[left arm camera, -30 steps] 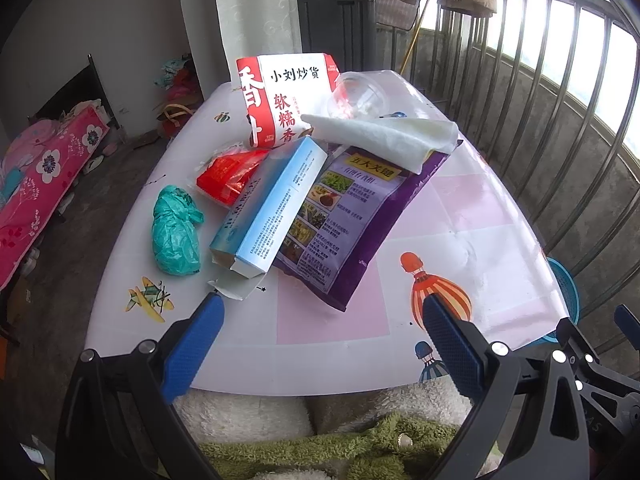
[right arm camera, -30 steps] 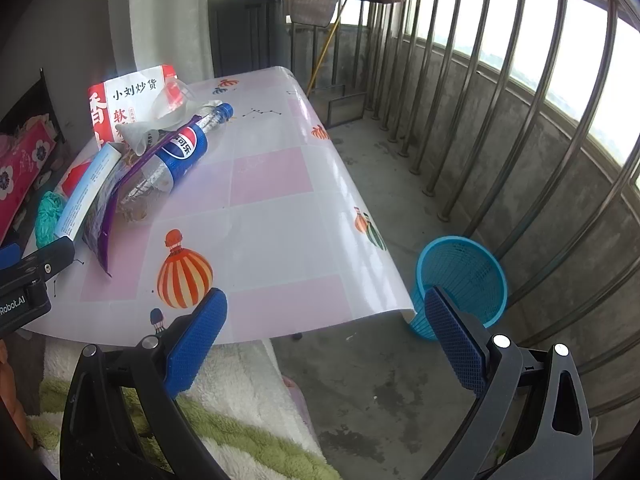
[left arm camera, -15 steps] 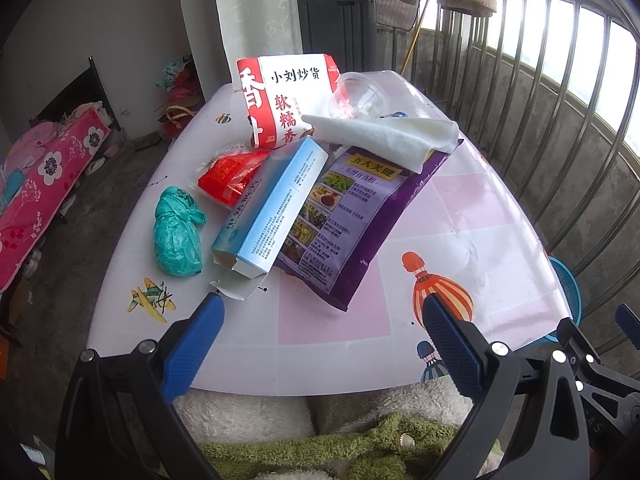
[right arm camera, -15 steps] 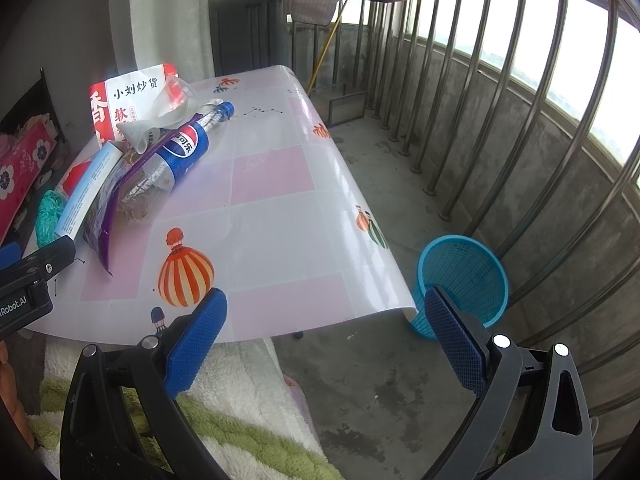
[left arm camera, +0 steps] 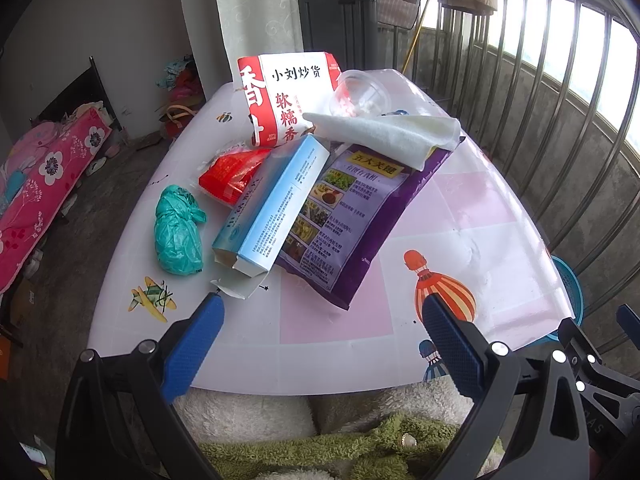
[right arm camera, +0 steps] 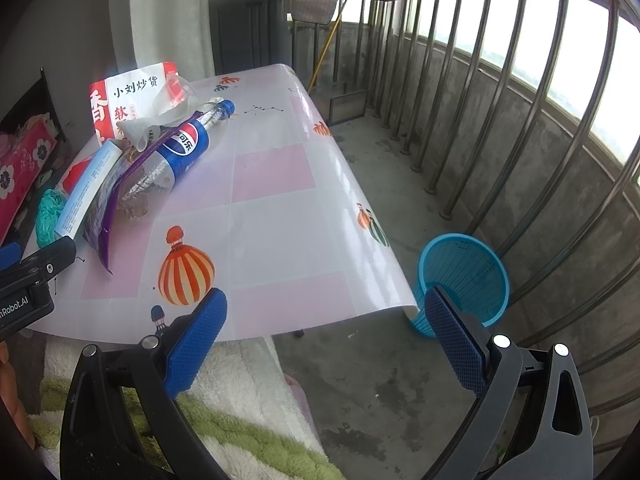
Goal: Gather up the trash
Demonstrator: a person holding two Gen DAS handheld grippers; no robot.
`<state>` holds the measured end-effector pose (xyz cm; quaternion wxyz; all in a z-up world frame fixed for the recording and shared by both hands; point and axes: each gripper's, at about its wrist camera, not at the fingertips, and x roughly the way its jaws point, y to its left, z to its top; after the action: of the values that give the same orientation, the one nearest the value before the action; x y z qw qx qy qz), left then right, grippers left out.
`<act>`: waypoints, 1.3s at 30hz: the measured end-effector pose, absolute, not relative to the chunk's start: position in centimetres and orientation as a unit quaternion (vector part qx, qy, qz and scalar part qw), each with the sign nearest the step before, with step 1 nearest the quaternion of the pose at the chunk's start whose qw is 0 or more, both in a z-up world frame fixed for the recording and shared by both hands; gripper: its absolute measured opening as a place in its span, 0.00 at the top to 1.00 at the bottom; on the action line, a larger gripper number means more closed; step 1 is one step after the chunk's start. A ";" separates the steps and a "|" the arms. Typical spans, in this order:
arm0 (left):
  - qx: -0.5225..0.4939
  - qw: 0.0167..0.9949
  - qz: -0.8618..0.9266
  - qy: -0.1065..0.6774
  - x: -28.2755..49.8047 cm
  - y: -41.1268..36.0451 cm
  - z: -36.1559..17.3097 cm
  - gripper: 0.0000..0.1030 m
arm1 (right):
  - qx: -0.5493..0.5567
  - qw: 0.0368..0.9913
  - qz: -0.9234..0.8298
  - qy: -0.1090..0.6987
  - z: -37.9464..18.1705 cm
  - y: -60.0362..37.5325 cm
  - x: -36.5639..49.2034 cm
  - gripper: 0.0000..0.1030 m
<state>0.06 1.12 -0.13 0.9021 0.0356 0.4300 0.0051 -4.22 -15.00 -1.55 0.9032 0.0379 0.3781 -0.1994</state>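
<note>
- Left gripper [left arm camera: 320, 320] hangs at the near edge of the table [left arm camera: 328, 344], jaws wide apart and holding nothing; against the pictures from a second ago it has barely shifted, so no pickup has begun.
- Right gripper [right arm camera: 324, 316] is likewise spread and empty, off the table's near right corner, with no change worth naming. Neither tool has committed to a piece.
- Nearest the left gripper lies the blue box [left arm camera: 276, 208], its torn flap just ahead of the left finger — my guess for the first grab.
- Left of the box sits the green bag [left arm camera: 176, 232], apart from it, on bare tabletop.
- Right of the box, partly under it, is the purple pouch [left arm camera: 352, 216], its corner pointing back at the grippers.
- Behind the box, a red wrapper [left arm camera: 232, 172] touches its far left side.
- A white cloth [left arm camera: 384, 136] drapes over the pouch's far end; in the right view the Pepsi bottle [right arm camera: 188, 144] lies on its side beyond the pouch.
- Farther back stand the red-and-white snack bag [left arm camera: 284, 96] and a clear cup [left arm camera: 358, 94], right of it.
- The bin [right arm camera: 464, 272] waits on the floor, off the table's right corner — it looks empty, so all the trash remains to be moved.
</note>
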 end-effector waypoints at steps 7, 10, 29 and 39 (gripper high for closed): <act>0.037 0.902 0.007 0.429 0.0 1.2 -0.3 0.06 | 0.038 0.903 -0.199 0.378 -1.6 -15.0 -4.2 0.08; 0.036 0.902 0.006 0.430 0.0 1.2 -0.2 0.06 | 0.039 0.903 -0.199 0.379 -1.6 -15.0 -4.2 0.08; 0.040 0.903 0.011 0.428 0.1 1.5 -0.2 0.06 | 0.040 0.903 -0.197 0.381 -1.9 -15.0 -4.2 0.08; 0.041 0.901 0.013 0.431 0.1 1.7 -0.4 0.06 | 0.042 0.902 -0.197 0.381 -1.8 -15.1 -4.2 0.08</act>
<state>0.11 1.65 -0.43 0.9013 0.0413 0.4311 0.0125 -4.20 -15.13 -1.79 0.9023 0.0416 0.3809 -0.1973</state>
